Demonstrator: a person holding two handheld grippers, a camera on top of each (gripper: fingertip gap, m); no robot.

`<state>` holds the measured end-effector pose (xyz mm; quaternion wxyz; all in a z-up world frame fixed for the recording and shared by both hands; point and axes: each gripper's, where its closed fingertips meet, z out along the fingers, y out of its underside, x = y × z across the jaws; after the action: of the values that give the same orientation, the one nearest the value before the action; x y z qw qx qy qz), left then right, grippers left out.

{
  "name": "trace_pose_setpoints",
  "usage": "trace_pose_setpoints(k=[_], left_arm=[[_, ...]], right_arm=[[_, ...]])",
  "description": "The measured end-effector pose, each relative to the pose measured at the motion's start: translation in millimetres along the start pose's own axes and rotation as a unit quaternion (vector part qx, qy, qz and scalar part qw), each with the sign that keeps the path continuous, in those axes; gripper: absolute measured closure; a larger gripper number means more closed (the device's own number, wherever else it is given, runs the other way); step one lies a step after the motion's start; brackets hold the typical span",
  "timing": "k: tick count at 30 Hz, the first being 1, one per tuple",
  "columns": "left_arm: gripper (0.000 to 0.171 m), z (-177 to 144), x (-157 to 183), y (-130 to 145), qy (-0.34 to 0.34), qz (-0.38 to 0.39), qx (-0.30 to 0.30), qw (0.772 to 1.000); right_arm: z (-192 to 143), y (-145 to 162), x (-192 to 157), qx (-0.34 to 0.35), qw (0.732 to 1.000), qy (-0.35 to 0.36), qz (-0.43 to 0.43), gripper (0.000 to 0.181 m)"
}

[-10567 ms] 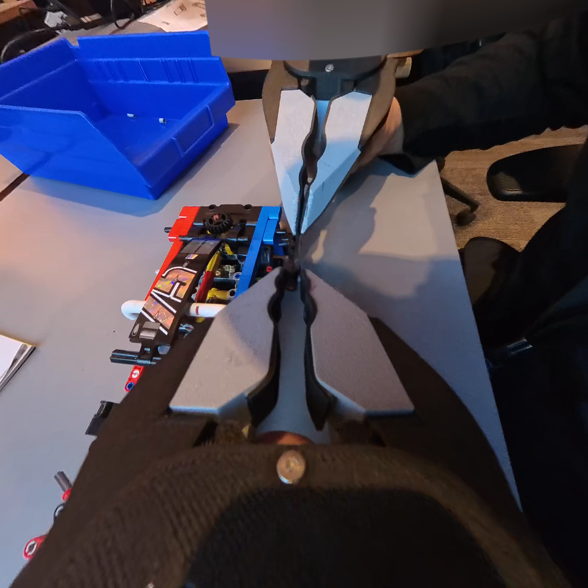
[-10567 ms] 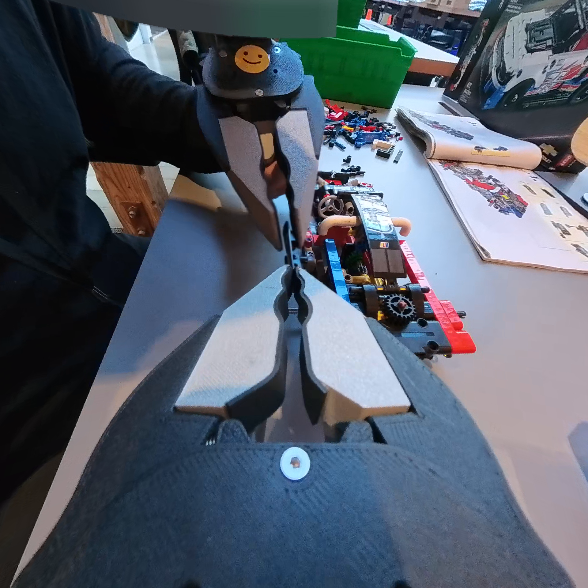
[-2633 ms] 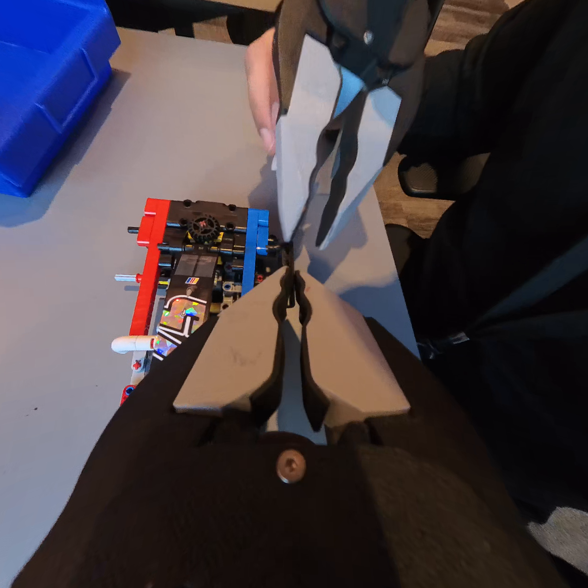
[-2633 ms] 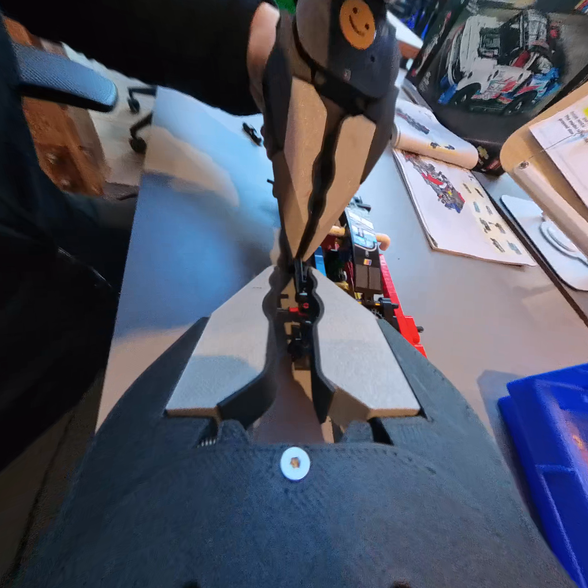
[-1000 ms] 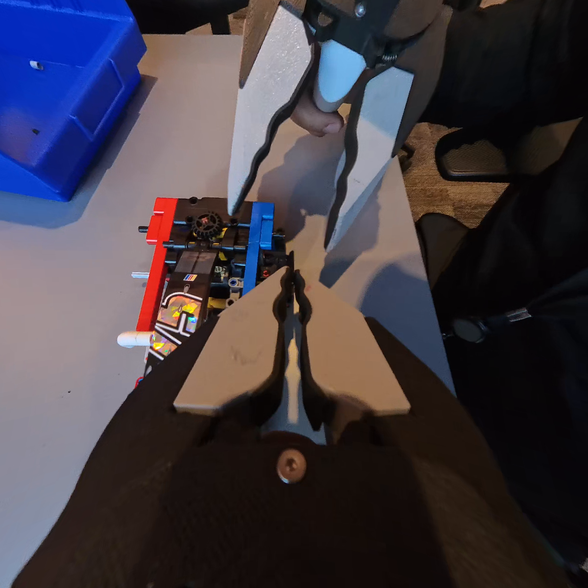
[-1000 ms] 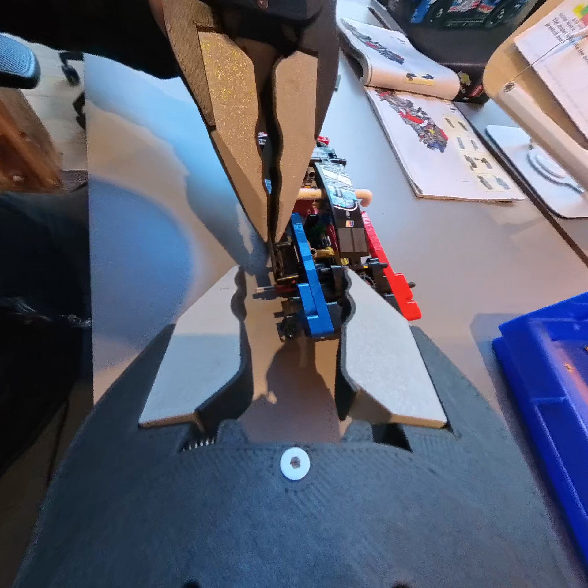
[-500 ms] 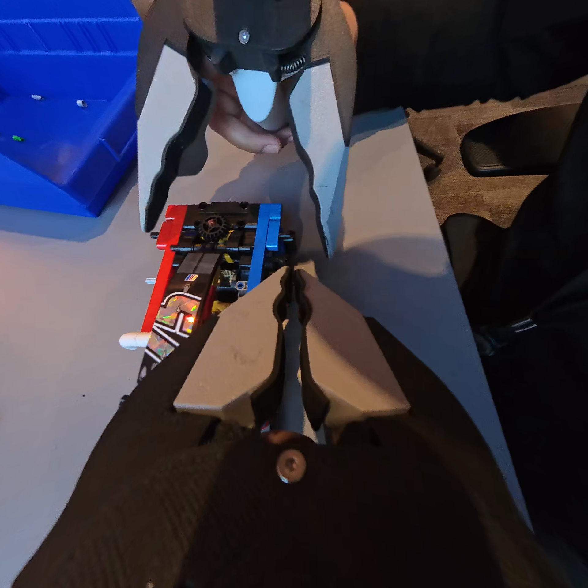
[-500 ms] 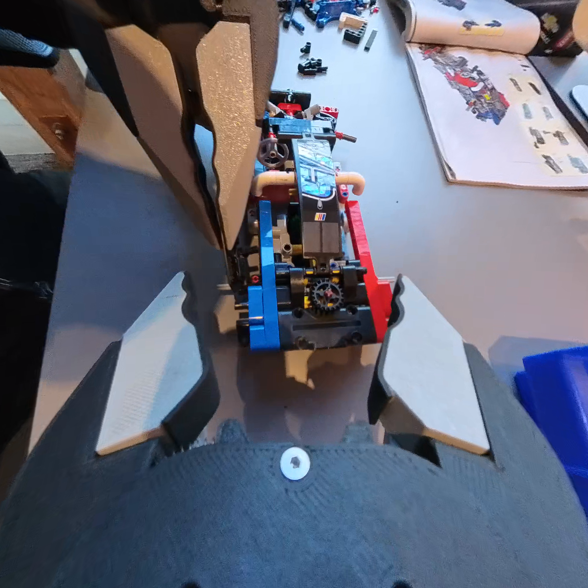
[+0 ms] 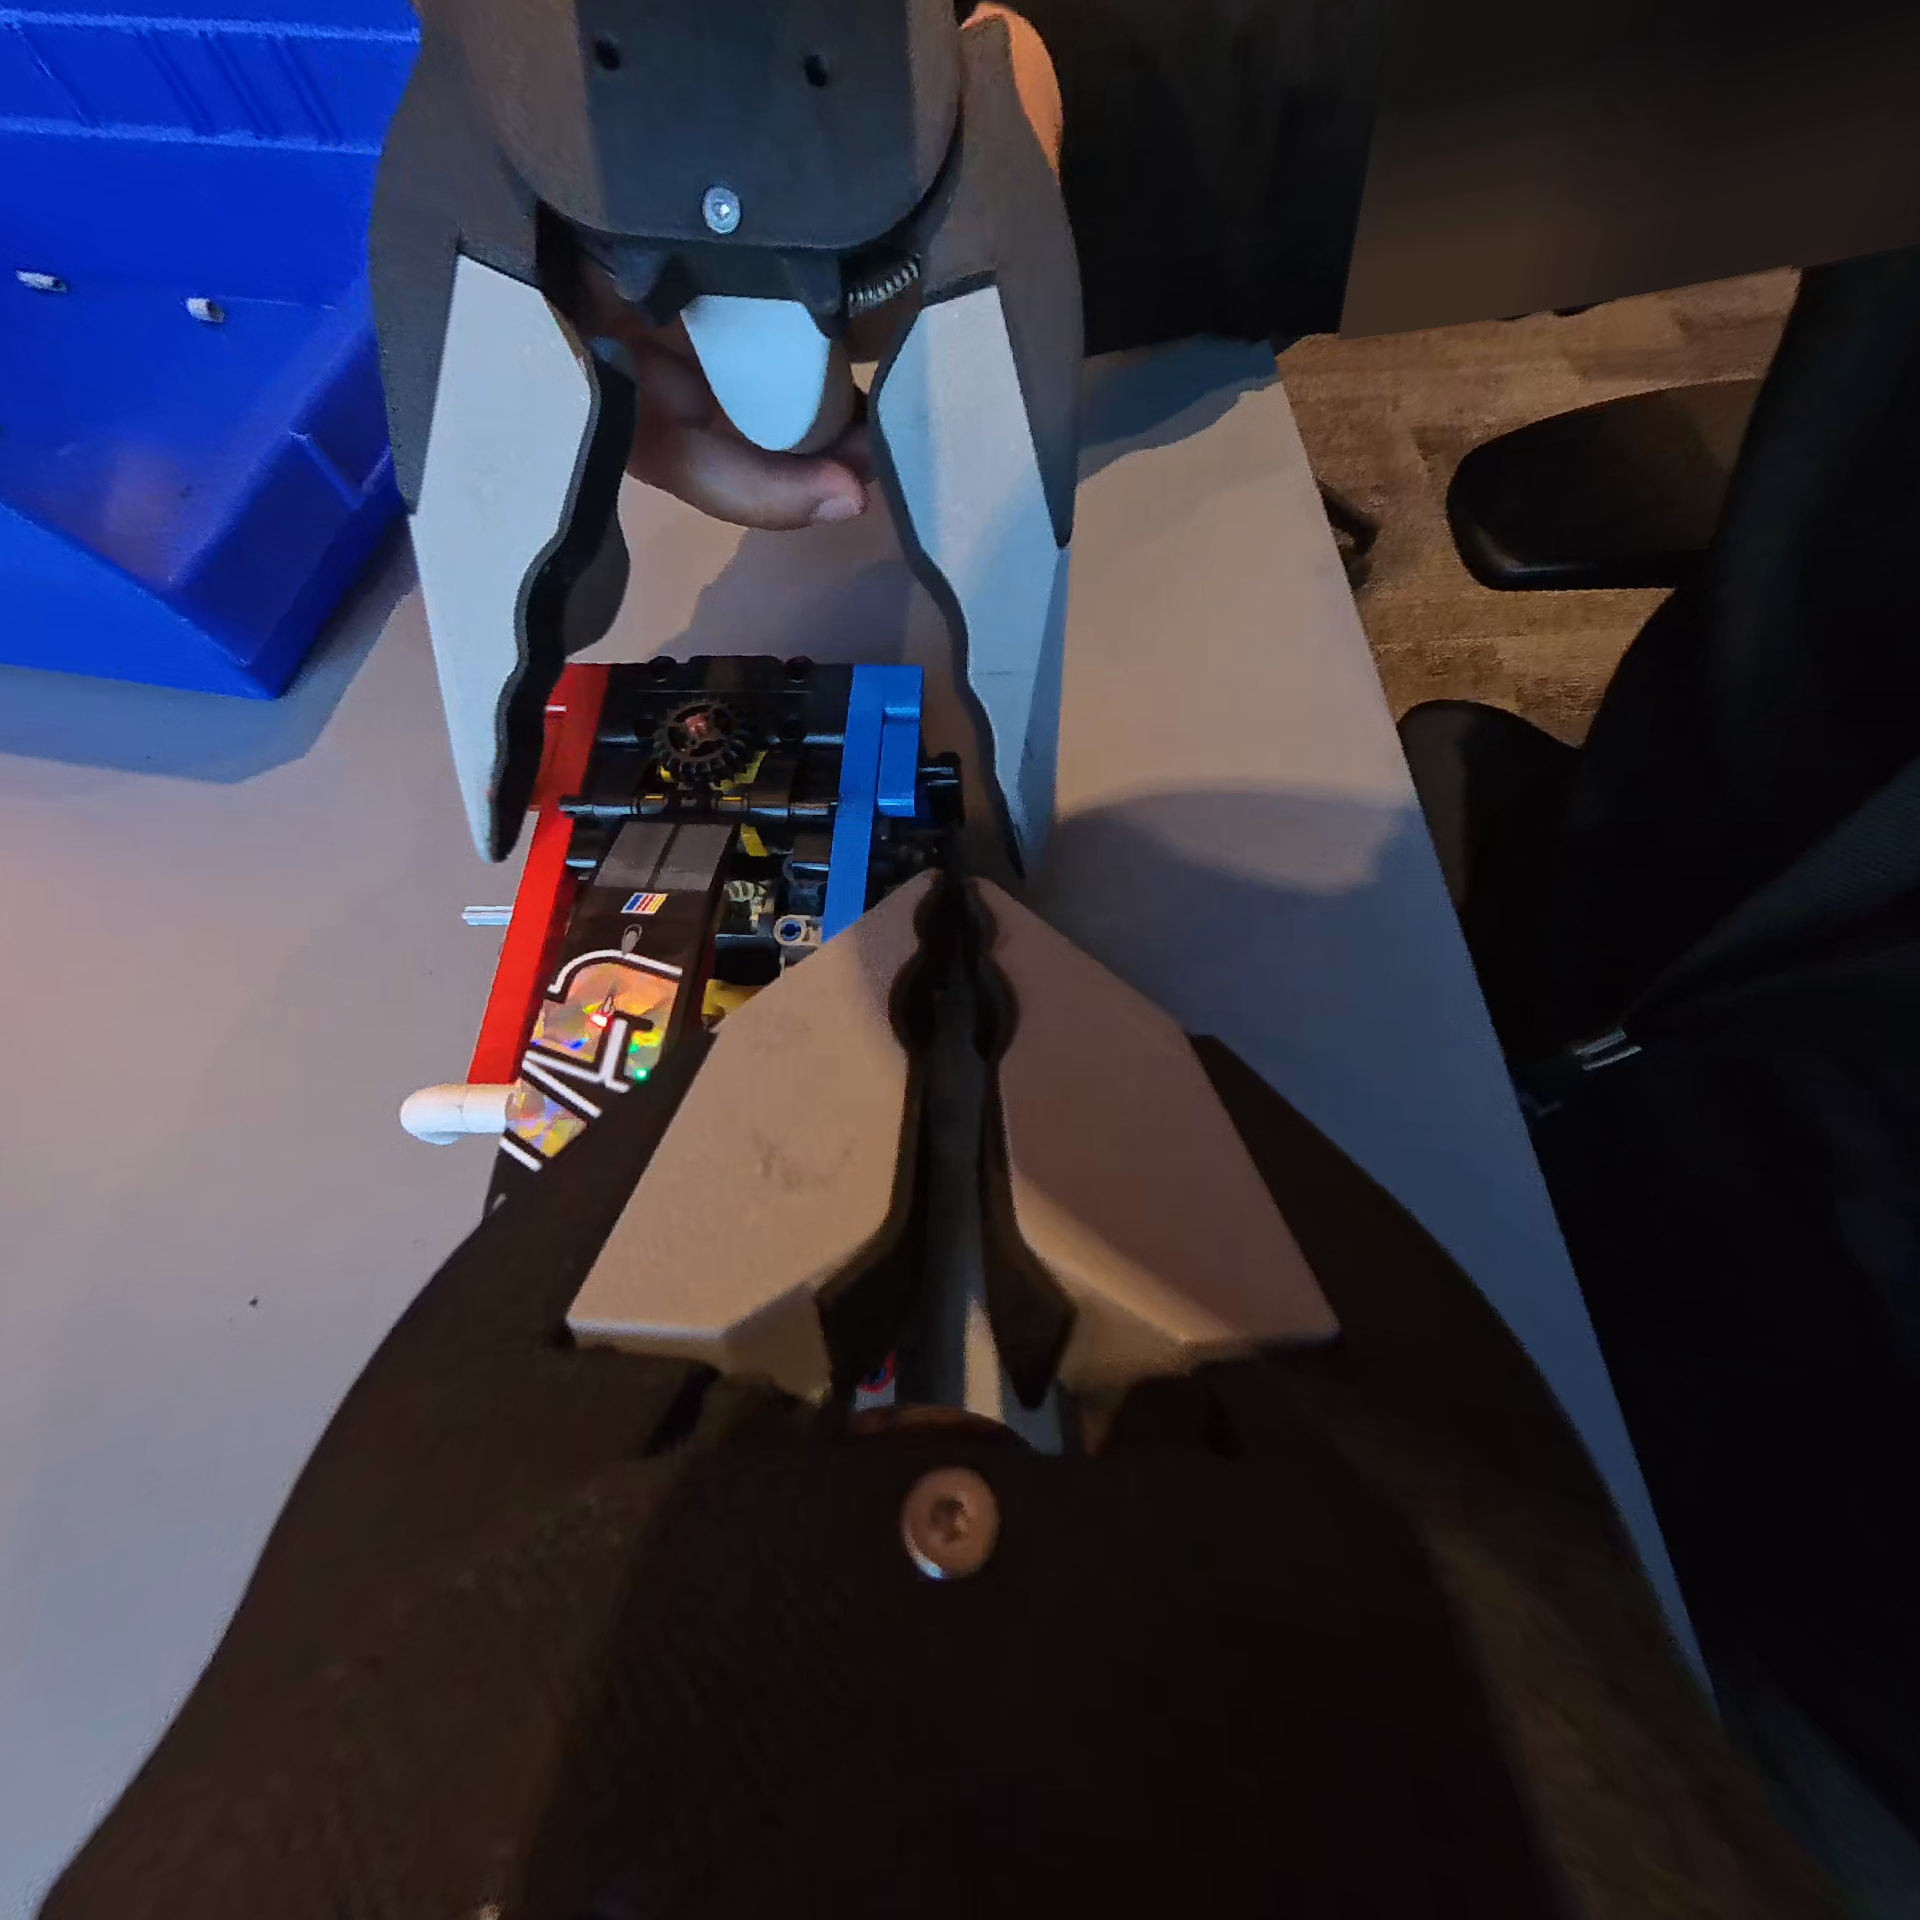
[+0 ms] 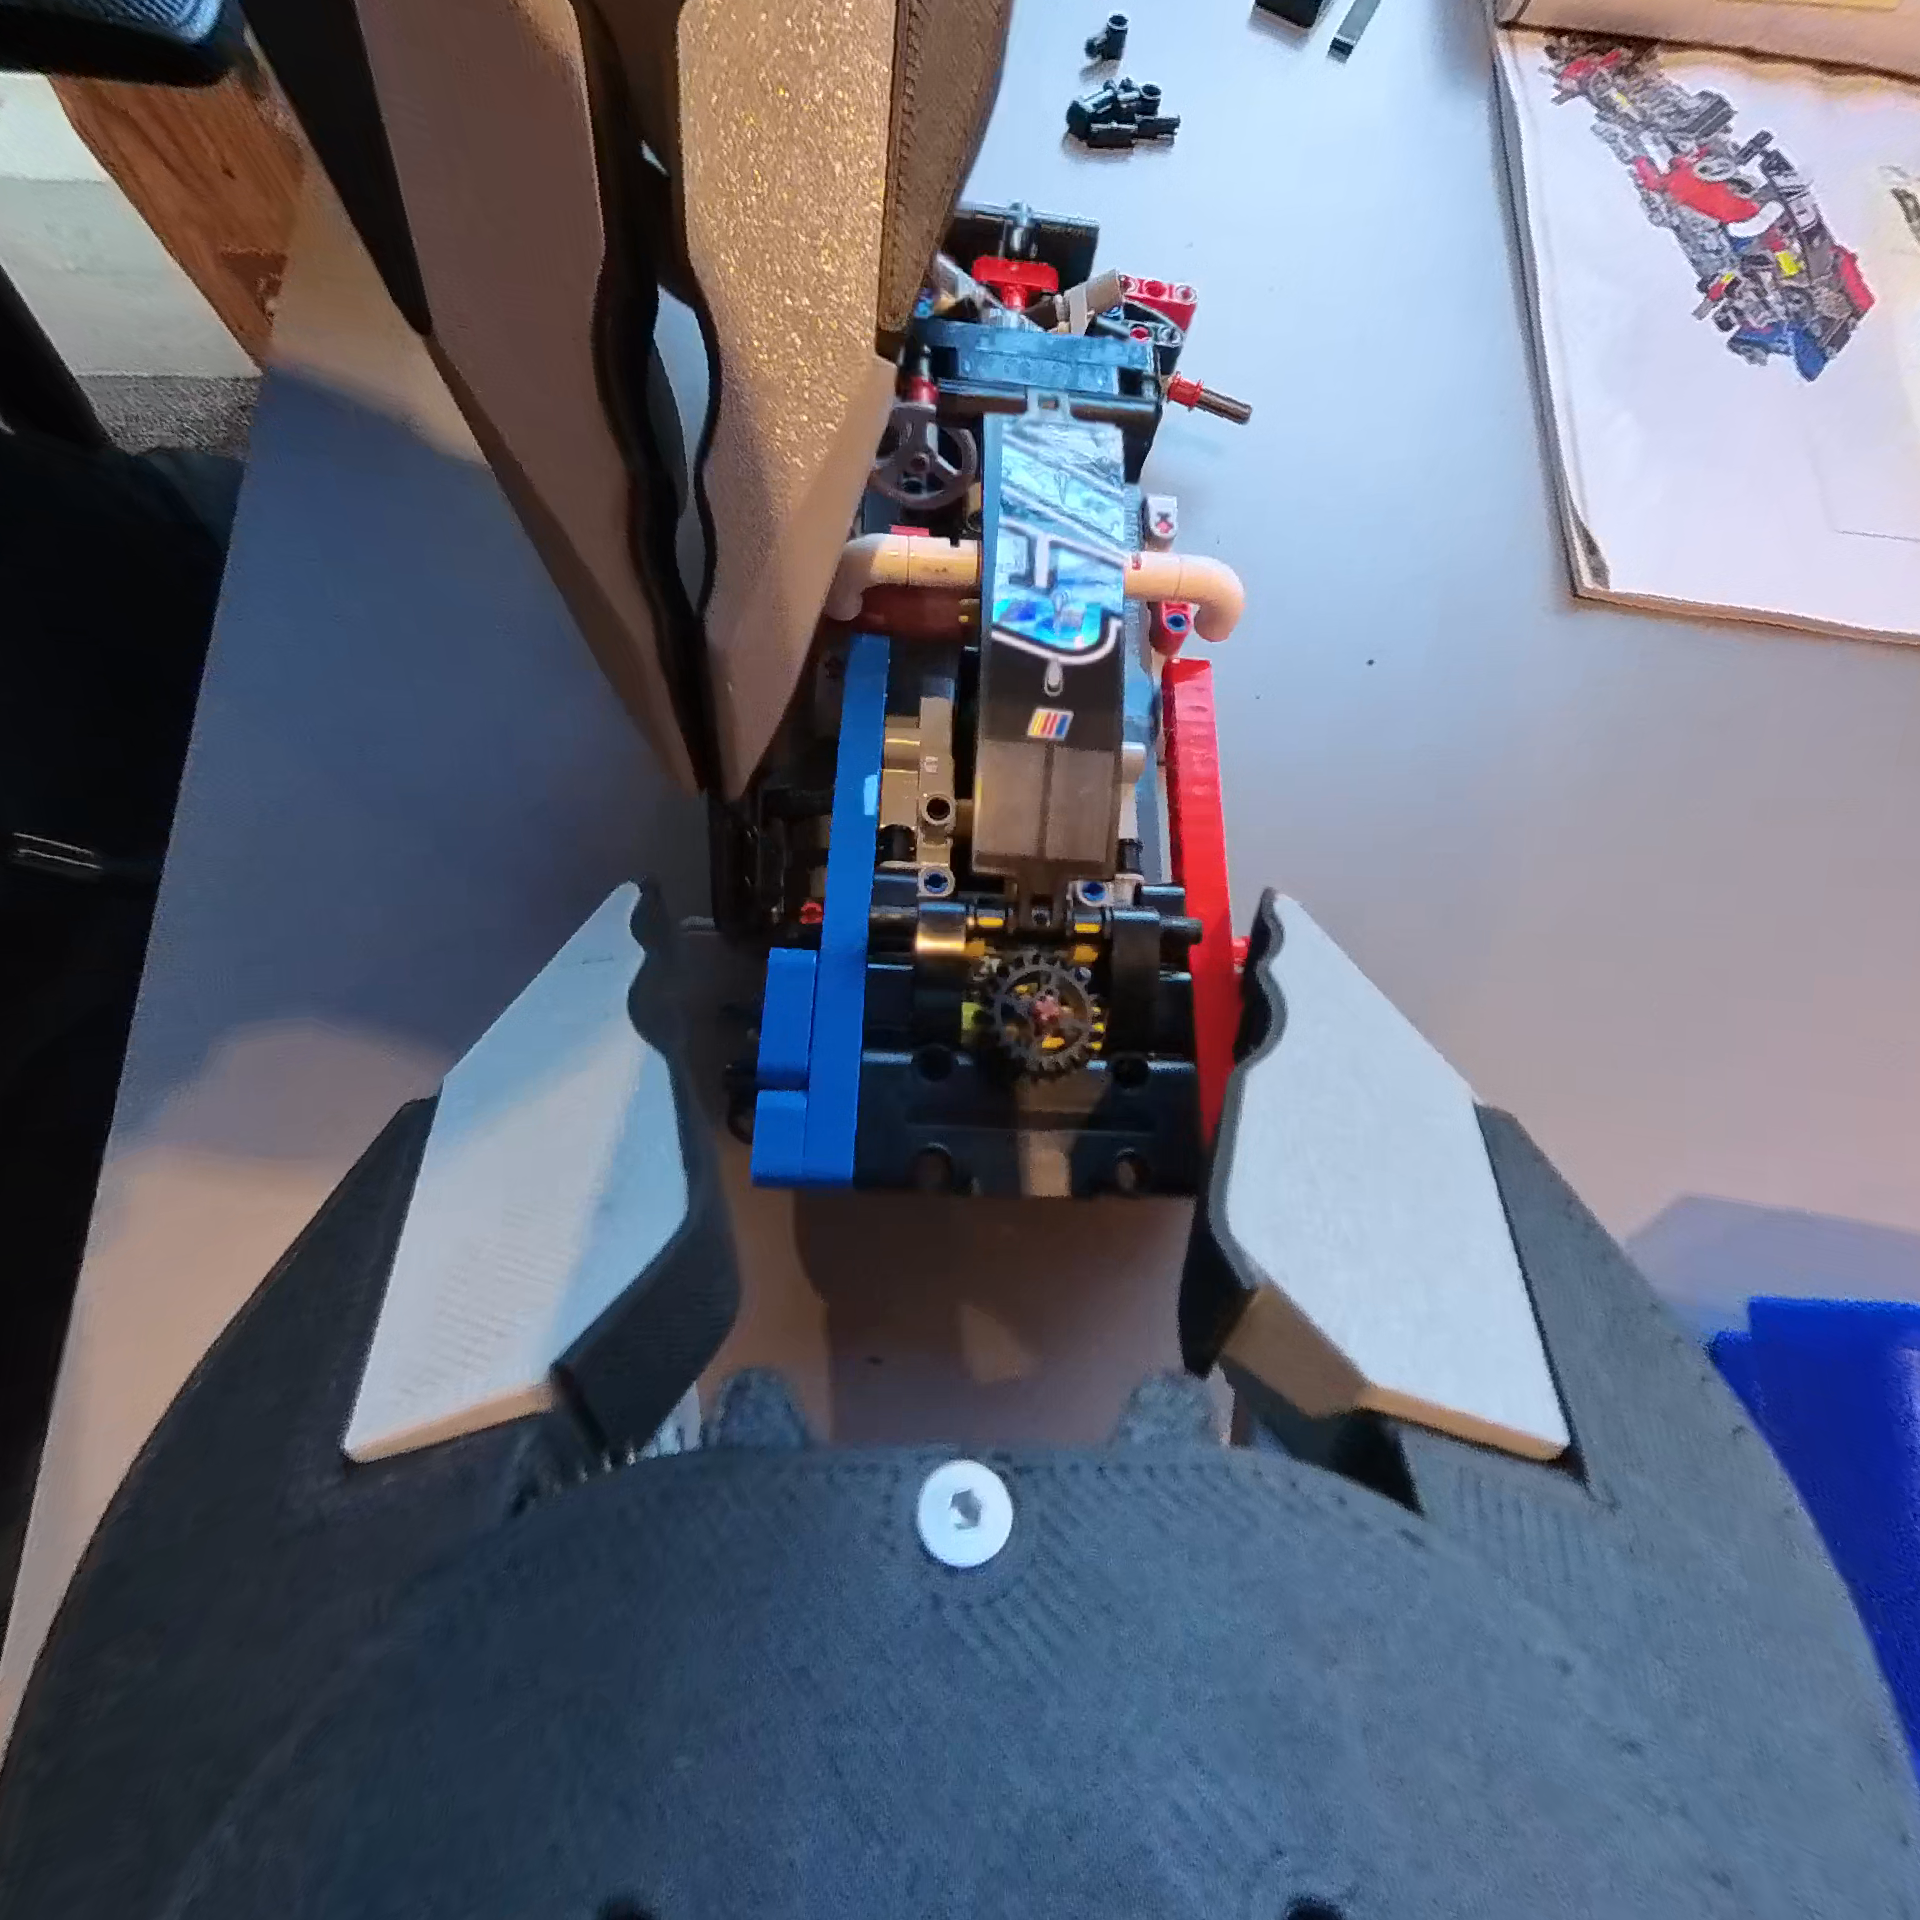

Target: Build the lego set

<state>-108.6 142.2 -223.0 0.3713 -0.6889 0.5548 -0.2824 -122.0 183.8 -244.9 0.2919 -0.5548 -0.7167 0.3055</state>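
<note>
The half-built car point(image 10: 997, 831) lies lengthwise on the desk point(image 10: 1507, 883), blue beam point(image 10: 847, 883) on one flank, red beam point(image 10: 1195, 831) on the other, with a black gear point(image 10: 1042, 1010) at the near end in the right wrist view.

The right gripper point(image 10: 945, 914) stands wide apart, 1 finger outside the blue beam and the other finger point(image 10: 1351, 1143) just beside the red beam; in the left wrist view it point(image 9: 753, 831) straddles the far end of the car from above. It holds nothing yet.

The left gripper point(image 9: 951, 894) has its 2 fingers pressed together, tips at the black fittings beside the blue beam. A thin dark part may be pinched between them, but the gap is too dark to tell.

The step in hand looks like bracing the car so the piece at the blue side can be seated. The next move calls for closing the right gripper squarely on both beams, low enough not to foul the gear, then pushing with the left gripper along the pin's line while the car is held still.

An open manual point(image 10: 1714, 312) and loose black pins point(image 10: 1122, 109) lie beyond; a blue bin point(image 9: 156, 364) sits at the desk's far side.
</note>
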Motion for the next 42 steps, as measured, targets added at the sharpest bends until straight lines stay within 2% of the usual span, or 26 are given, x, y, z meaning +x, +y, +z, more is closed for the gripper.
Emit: trace_pose_setpoints(k=[6,24,34,42], left_arm=[[0.171,-4,1,-7,0.026,-0.03,0.028,0.999],[0.171,-4,-6,-6,0.049,-0.073,0.035,0.996],[0.171,-8,-8,-7,0.015,-0.038,0.059,0.997],[0.171,-6,-7,-6,0.012,-0.024,0.054,0.998]], right_arm=[[2,0,1,0.002,1.0,0.004,-0.006,0.079],[2,0,6,0.022,0.999,0.025,-0.004,0.084],[3,2,8,0.005,0.999,0.042,-0.016,0.086],[1,1,8,0.017,0.999,0.032,0.0,0.085]])
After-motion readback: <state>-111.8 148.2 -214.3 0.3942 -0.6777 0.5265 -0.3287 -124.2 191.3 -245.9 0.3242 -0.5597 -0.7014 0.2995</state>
